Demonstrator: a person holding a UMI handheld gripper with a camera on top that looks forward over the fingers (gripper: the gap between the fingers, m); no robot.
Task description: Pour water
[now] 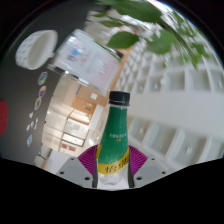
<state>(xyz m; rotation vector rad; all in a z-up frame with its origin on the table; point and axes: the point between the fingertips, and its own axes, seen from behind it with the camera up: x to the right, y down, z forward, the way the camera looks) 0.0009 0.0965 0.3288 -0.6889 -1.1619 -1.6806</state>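
Note:
A clear plastic bottle (113, 135) with a green and yellow label and a black cap stands upright between my fingers, lifted into the air. My gripper (112, 165) is shut on the bottle's lower part, and both magenta pads (88, 160) press against its sides. The cap points up toward green leaves overhead. No cup or other vessel shows.
Green leaves (150, 25) hang above and beyond the bottle. A white gridded wall or shelf (175, 85) fills the right side. To the left are pale cabinets (75, 100) and a white rounded object (35, 48) on a dark surface.

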